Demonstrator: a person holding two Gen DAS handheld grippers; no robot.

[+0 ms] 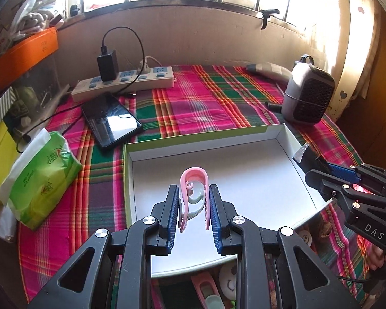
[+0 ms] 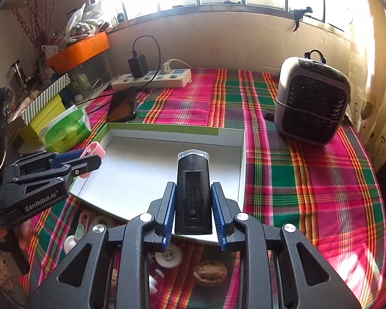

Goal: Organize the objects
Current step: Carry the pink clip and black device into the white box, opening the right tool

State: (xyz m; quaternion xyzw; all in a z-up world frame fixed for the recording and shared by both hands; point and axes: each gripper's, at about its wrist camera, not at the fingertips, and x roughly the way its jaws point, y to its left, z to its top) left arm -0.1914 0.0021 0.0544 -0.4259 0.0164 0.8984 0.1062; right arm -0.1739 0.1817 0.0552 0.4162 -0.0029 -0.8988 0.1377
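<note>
A shallow white box with a green rim lies open on the plaid cloth; it also shows in the right wrist view. My left gripper is shut on a pink clip and holds it over the box's near half; the clip shows in the right wrist view. My right gripper is shut on a black bike light with a clear lens, over the box's right near part. The light also shows in the left wrist view.
A phone, power strip with charger and a green tissue pack lie left of the box. A grey fan heater stands back right. Small items, a walnut, white pins and another pink clip, lie near the front edge.
</note>
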